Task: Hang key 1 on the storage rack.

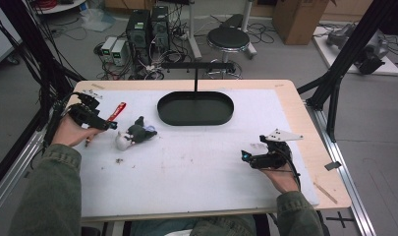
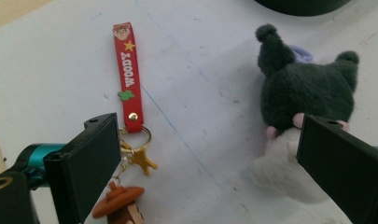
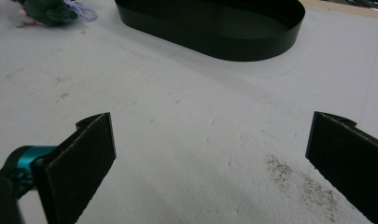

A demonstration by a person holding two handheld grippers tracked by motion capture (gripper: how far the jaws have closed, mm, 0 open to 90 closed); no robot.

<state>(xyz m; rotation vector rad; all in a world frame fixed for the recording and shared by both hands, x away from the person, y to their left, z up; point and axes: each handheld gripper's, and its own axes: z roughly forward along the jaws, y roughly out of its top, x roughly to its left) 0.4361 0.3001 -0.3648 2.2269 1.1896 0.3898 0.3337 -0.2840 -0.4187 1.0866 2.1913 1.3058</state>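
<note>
Seen from the high view: left tool (image 1: pixel 108 124) low over the white surface (image 1: pixel 196 157) at about 9 o'clock, tips aimed toward 3 o'clock at a plush toy (image 1: pixel 135 133) lying just beside them. Red strap keychain (image 1: pixel 117 111) at roughly 12 o'clock of those tips, close by. From the left gripper view: left tool (image 2: pixel 207 163) released, jaws spread wide, gripping nothing. Plush toy (image 2: pixel 303 93) at 2 o'clock of the gap, dark grey head and ears up, white body partly hidden behind the right-hand jaw; contact with that jaw impossible to tell. Red strap keychain (image 2: pixel 128 77) at 11 o'clock, flat on the surface, its gold ring, star charm and brown hat figure trailing down beside the left-hand jaw. Black oval tray (image 1: pixel 195 109) at 12 o'clock of the surface, well apart from the toy. Right tool (image 1: pixel 246 156) at about 4 o'clock of the surface, well apart from toy and keychain. In the right gripper view: right tool (image 3: pixel 210 154) likewise released, jaws wide over bare surface, tray (image 3: pixel 252 44) far ahead at 12 o'clock, plush toy (image 3: pixel 49 11) at 10 o'clock in the far corner.
</note>
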